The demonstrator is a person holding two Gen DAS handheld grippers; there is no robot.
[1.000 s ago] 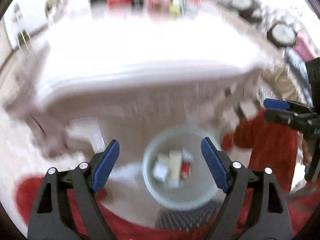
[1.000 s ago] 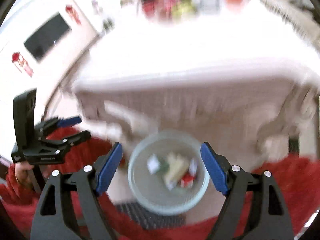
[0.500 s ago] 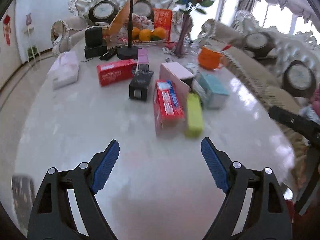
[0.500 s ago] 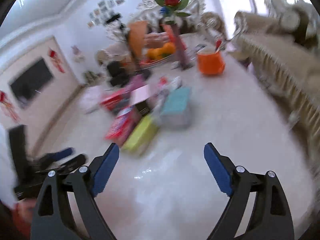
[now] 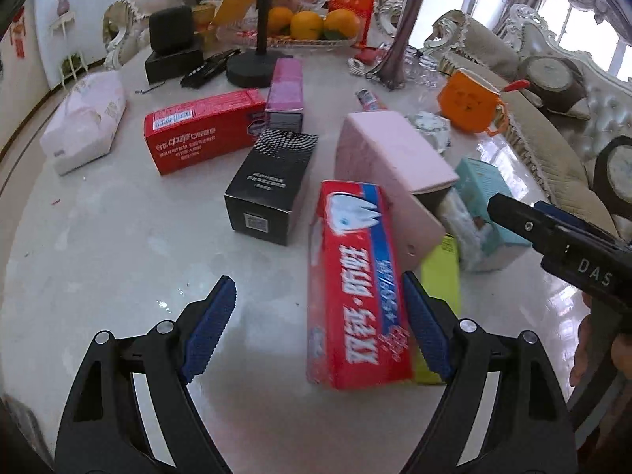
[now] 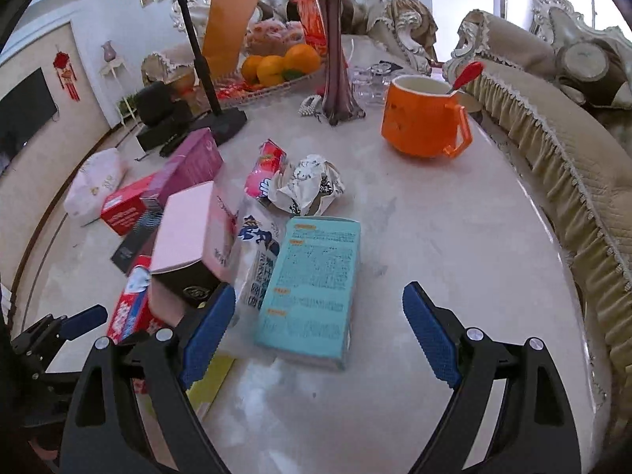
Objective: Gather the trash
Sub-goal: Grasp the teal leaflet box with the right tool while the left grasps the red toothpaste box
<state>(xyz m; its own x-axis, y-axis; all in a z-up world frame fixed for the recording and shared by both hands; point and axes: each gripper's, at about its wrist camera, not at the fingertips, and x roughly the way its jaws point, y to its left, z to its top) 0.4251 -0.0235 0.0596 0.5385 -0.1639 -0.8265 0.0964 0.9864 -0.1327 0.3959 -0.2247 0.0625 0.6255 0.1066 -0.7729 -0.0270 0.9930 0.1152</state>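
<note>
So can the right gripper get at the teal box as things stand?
Probably yes. The right gripper is open and empty, with the teal box lying flat just ahead, between its fingers. The box's right side faces bare table; on its left a white and blue packet lies close, which may crowd the left finger.

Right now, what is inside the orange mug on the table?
A spoon with a red handle leans out of the orange mug. The inner wall looks pale near the rim. The bottom is hidden by the mug's near wall, so any liquid cannot be seen.
</note>
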